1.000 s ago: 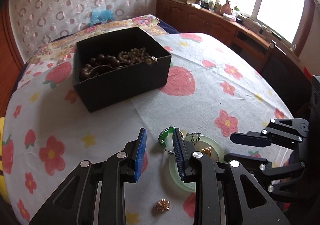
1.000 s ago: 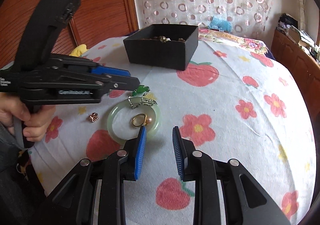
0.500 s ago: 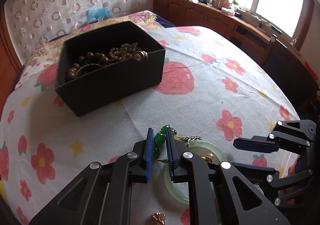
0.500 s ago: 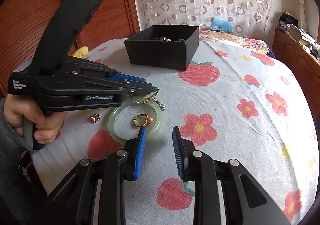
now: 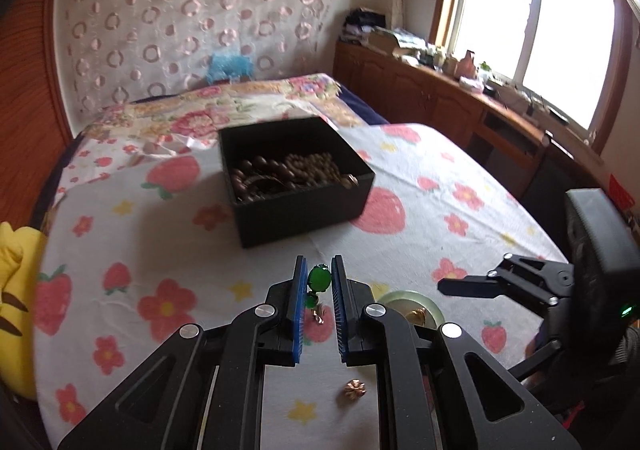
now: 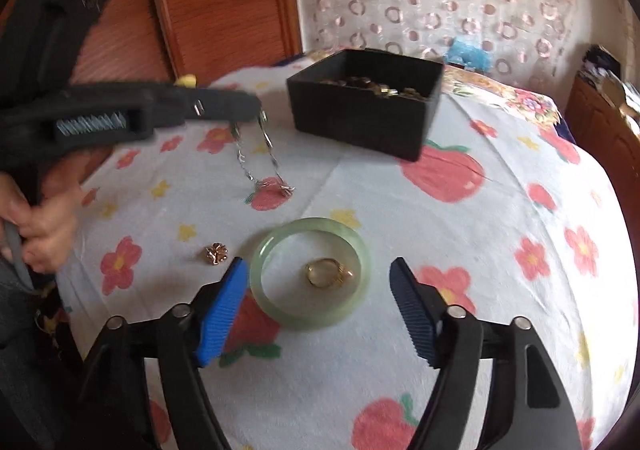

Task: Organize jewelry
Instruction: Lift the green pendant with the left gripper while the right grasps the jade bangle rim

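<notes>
Left gripper (image 5: 316,282): clenched on one green pendant (image 5: 319,278);
Right gripper (image 6: 316,306): spread, jaws just widened, straddling one bangle (image 6: 310,272);
Box (image 6: 362,99): one, beyond bangle;
Ring (image 6: 326,272): one, inside bangle

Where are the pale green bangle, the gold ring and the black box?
pale green bangle (image 6: 362,250), right wrist view, on its right rim.
gold ring (image 6: 325,272), right wrist view, on its band, inside the bangle.
black box (image 6: 360,121), right wrist view, on its front wall.

The left tongs (image 6: 256,109) are motion-blurred, hiding the green pendant (image 5: 319,278) there.
</notes>
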Tool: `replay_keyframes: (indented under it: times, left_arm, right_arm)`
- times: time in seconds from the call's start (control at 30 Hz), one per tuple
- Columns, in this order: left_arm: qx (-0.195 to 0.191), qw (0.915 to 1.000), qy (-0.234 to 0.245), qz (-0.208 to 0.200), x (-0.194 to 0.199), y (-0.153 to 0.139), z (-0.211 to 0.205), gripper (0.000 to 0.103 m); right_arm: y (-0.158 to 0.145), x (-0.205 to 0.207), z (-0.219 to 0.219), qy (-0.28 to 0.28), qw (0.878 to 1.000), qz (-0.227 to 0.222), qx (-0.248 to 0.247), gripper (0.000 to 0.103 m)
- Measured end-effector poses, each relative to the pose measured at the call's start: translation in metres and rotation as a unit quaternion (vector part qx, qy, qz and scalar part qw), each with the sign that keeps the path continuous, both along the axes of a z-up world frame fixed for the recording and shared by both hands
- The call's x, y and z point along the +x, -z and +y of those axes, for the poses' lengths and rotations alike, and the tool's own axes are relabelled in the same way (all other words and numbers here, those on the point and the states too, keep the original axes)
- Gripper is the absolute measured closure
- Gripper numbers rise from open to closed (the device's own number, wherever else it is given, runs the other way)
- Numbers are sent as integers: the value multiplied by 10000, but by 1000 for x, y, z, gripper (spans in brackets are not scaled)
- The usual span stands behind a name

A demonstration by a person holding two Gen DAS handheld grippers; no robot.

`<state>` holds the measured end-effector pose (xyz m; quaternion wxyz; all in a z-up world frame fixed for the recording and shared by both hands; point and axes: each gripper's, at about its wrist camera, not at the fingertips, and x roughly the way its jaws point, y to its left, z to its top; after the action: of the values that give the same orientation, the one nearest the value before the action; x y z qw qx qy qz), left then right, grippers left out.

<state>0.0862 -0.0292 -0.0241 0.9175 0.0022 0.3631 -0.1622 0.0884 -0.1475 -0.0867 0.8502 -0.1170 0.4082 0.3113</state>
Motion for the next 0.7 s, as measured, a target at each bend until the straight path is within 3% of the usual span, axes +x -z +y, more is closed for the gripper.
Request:
replay_keyframes:
  times: [0.17, 0.37, 0.7]
  left_arm:
    - [-48, 9999, -115, -105, -2, -8, 13, 92]
    - [-85, 9996, -162, -223, 5, -17, 20, 92]
    - [57, 9979, -139, -636, 39, -49, 11, 92]
  right_arm:
    - [8, 4, 15, -121, 9991, 48, -408, 26]
    - [4, 6, 13, -156, 9991, 22, -402, 29]
    - [-57, 49, -10, 136, 9983, -573, 6, 29]
